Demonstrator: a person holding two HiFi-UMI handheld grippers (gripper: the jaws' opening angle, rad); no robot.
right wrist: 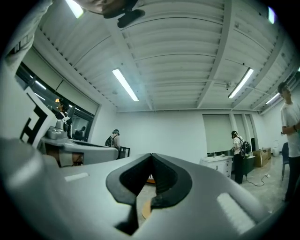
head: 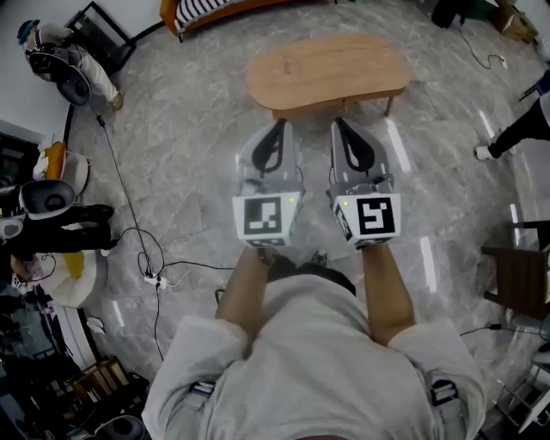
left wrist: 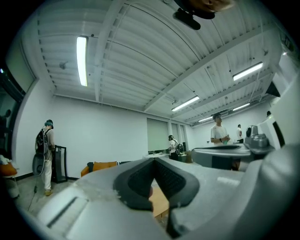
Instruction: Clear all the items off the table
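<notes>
A low kidney-shaped wooden table point(head: 327, 70) stands on the marble floor ahead of me, and I see nothing lying on its top. My left gripper point(head: 279, 123) and right gripper point(head: 338, 121) are held side by side at waist height, both pointing at the table and short of its near edge. Each is shut, with nothing between its jaws. In the left gripper view the left gripper point(left wrist: 153, 159) has its pads meeting at the tip, and a strip of the table point(left wrist: 159, 202) shows below. The right gripper view shows the right gripper point(right wrist: 151, 155) closed the same way.
Cables and a power strip point(head: 155, 279) lie on the floor to my left. A dark chair point(head: 520, 279) stands at the right, and a sofa point(head: 206, 10) is behind the table. Other people stand at the far left point(head: 64, 60) and right point(head: 524, 129).
</notes>
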